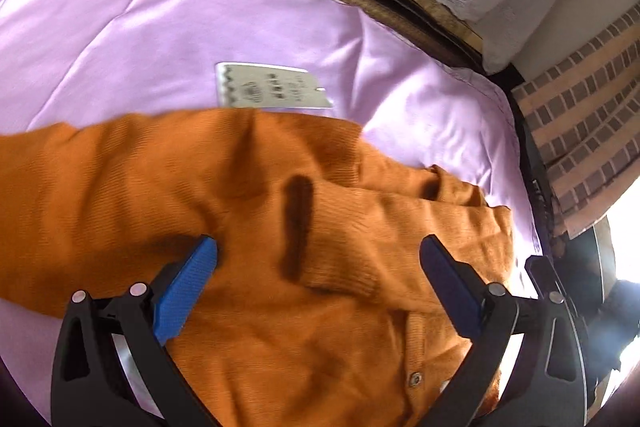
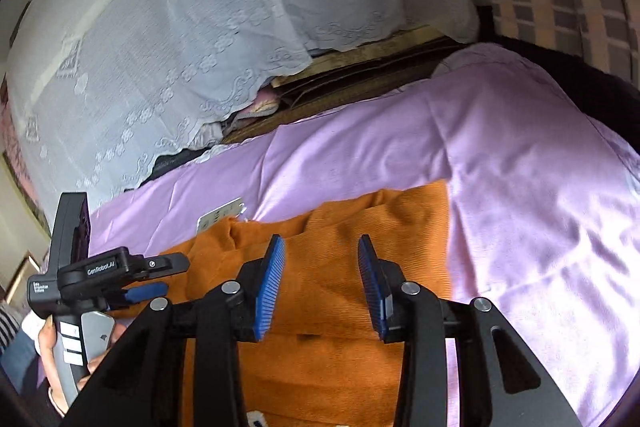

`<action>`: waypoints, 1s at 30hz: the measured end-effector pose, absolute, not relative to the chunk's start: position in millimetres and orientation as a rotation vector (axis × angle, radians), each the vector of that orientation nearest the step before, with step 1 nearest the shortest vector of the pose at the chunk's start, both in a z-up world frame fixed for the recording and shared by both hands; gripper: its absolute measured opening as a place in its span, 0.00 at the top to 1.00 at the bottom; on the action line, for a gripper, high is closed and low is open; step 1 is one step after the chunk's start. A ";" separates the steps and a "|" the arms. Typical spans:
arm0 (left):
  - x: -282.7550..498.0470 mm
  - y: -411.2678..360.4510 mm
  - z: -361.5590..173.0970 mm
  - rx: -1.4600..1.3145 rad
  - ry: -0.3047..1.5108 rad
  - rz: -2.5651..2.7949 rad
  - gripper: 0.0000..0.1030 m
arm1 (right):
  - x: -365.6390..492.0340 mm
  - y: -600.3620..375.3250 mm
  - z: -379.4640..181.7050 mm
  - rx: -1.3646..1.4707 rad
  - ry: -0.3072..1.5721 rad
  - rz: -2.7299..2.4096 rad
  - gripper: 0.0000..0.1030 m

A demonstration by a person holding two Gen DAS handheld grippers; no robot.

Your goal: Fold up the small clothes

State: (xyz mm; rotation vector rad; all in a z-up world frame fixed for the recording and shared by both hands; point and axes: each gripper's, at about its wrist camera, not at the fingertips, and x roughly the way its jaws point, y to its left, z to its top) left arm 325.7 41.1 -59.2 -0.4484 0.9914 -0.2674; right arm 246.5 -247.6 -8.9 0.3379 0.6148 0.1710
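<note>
Orange knit fills my left wrist view: the cardigan [image 1: 280, 227] lies rumpled on the lilac bedsheet [image 1: 120, 27], a paper tag [image 1: 272, 87] beside it, and my left gripper [image 1: 318, 255] hangs over it, jaws released wide. From the right wrist view, my right gripper [image 2: 322, 255] hovers above the same cardigan [image 2: 320, 307], jaws parted and grasping nothing.

Home bedroom, lilac bedsheet [image 2: 520, 167] spread wide, white lace cover [image 2: 200, 27] over stacked bedding, checked fabric [image 1: 580, 115]

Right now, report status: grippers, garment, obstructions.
Left gripper open, over the sleeve. Right gripper open, nothing held. Orange knit top rumpled on the pink sheet, sleeve folded across it. Paper tag at the top's far edge.
</note>
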 end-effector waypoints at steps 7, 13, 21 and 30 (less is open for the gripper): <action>337.8 29.8 -76.5 -0.503 1.048 -0.375 0.40 | 248.9 -264.0 -10.6 0.449 0.608 0.187 0.62; 335.4 39.8 -84.2 -0.606 1.025 -0.460 0.78 | 249.6 -271.5 -14.2 0.486 0.607 0.167 0.62; 323.3 66.4 -56.5 -0.497 0.877 -0.282 0.86 | 259.3 -284.8 -28.2 0.524 0.647 0.116 0.62; 331.2 68.7 -82.0 -0.472 0.936 -0.234 0.80 | 291.3 -258.0 -58.9 0.312 0.855 0.028 0.90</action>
